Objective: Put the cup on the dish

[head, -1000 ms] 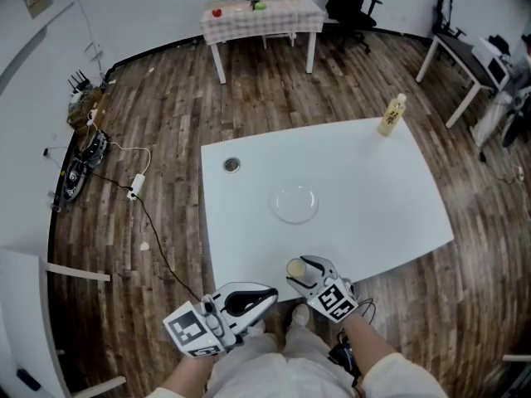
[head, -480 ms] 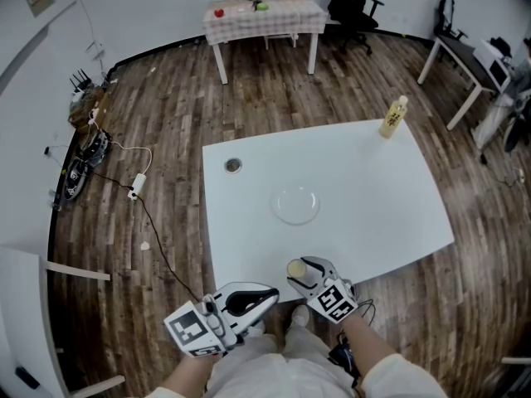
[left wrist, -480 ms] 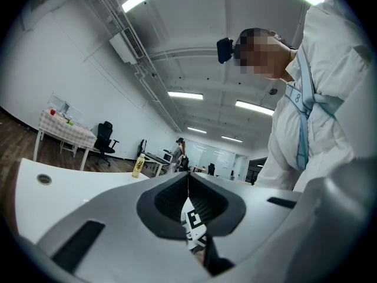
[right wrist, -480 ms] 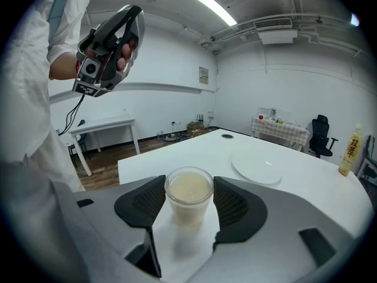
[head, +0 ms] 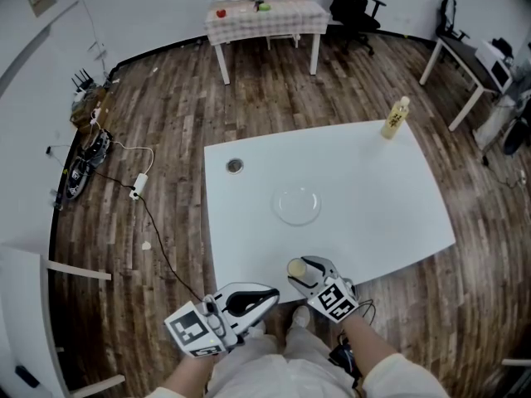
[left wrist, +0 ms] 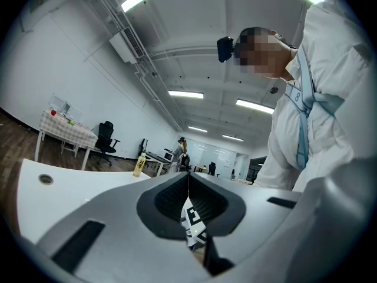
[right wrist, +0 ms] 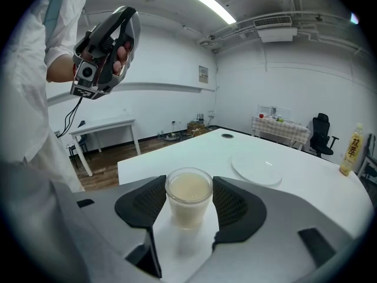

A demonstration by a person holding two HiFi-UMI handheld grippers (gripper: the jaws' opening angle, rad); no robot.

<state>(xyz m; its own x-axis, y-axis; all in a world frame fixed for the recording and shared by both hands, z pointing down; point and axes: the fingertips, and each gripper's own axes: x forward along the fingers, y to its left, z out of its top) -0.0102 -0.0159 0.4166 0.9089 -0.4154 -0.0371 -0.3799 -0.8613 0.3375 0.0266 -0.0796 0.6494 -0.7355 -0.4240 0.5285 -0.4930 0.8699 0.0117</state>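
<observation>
head view: a white desk point(head: 373, 197) stood on a wood floor. the cup point(head: 295, 267) sat upright at the desk's near edge, seen from above as a small round rim with a pale cream filling. the right gripper point(head: 300, 269) had its fingers on either side of it. the dish point(head: 297, 206), round and glassy, lay flat near the middle of the desk, well apart from the cup. a yellow bottle point(head: 396, 116) stood at the far right corner and a round cable hole point(head: 235, 166) sat near the far left. the left gripper point(head: 270, 295) hung off the desk, beside the right one.

left gripper view: the left gripper's fingers point(left wrist: 177, 193) were pressed together along one thin seam, with nothing between them. the marker cube point(left wrist: 194, 226) of the right gripper showed below them. the desk and the bottle point(left wrist: 139, 165) lay beyond at left, and the person's white clothing point(left wrist: 318, 99) filled the right side.

right gripper view: the cup point(right wrist: 188, 200) was a clear, straight-sided tumbler, filled almost to the rim with an opaque cream-coloured liquid. it stood upright on the desk point(right wrist: 318, 193). the dark ribbed fingers point(right wrist: 144, 202) sat against its left and right sides, clamped on it while it rested on the desk. the dish point(right wrist: 256, 170) lay farther along the desk to the right, empty and not touching the cup. the bottle point(right wrist: 351, 149) stood at the far right. a hand held the left gripper point(right wrist: 125, 16) up at upper left.
</observation>
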